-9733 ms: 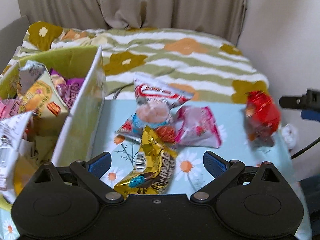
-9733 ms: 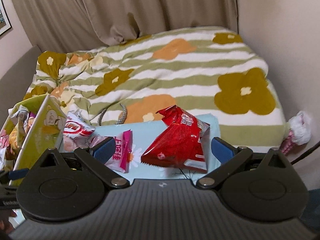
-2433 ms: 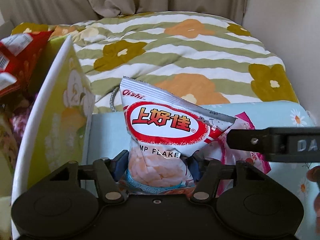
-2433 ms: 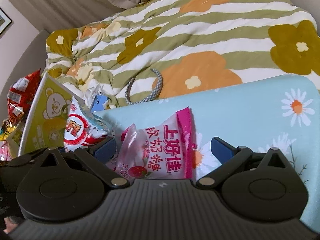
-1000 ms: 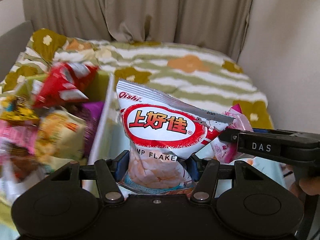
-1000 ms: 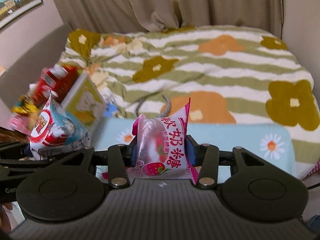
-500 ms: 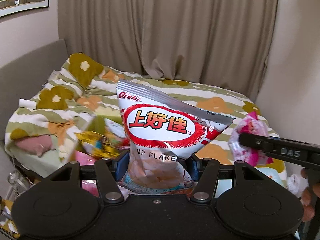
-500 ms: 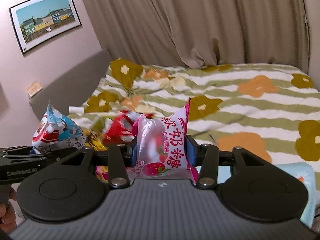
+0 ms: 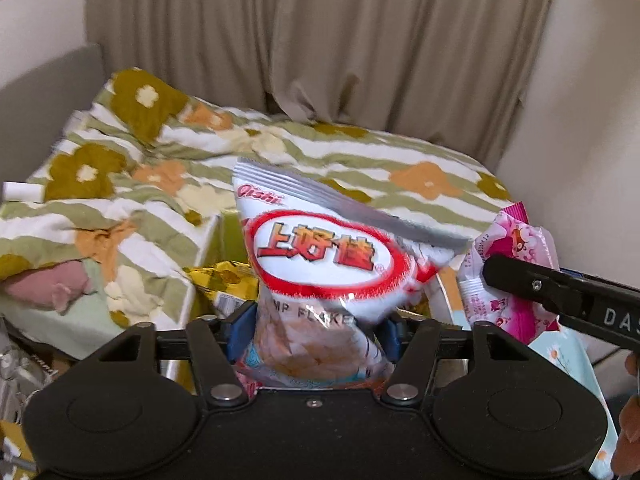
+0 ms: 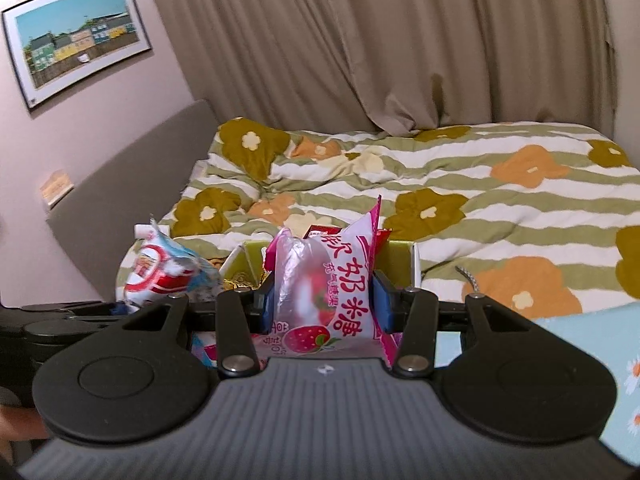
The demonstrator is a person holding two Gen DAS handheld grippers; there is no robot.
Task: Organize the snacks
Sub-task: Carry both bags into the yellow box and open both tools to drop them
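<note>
The left tool [image 9: 316,330] pinches the lower part of a white and red Oishi shrimp flakes bag [image 9: 336,264], its blue pads [image 9: 240,330] pressed against the bag's clear lower panel, and the bag stands upright above the tool, its printing blurred. The right tool [image 10: 322,306] is clamped on a pink strawberry candy bag [image 10: 328,284], which stands upright between its blue pads [image 10: 382,300]; in the left wrist view the same pink bag [image 9: 508,264] shows at the right, behind the dark side of the right tool [image 9: 560,296]. From the right wrist view the shrimp flakes bag [image 10: 164,268] sits to the left of the candy bag, near it but apart from it. Both bags are held in the air over a yellow-green cardboard box [image 10: 396,252], whose white-edged wall [image 9: 202,256] rises just behind the shrimp flakes bag. Inside the box a yellow packet [image 9: 224,276] lies at the left and the corner of a red packet [image 10: 320,232] peeks out behind the candy bag; what else the box holds is hard to make out, since the two bags cover most of it. A pale blue surface with daisy print [image 10: 600,340] shows at the lower right. Beyond the box lies a bed under a green-striped flowered quilt [image 10: 480,184], with beige curtains [image 10: 360,40] behind it and a framed picture [image 10: 76,36] on the wall at the left.
</note>
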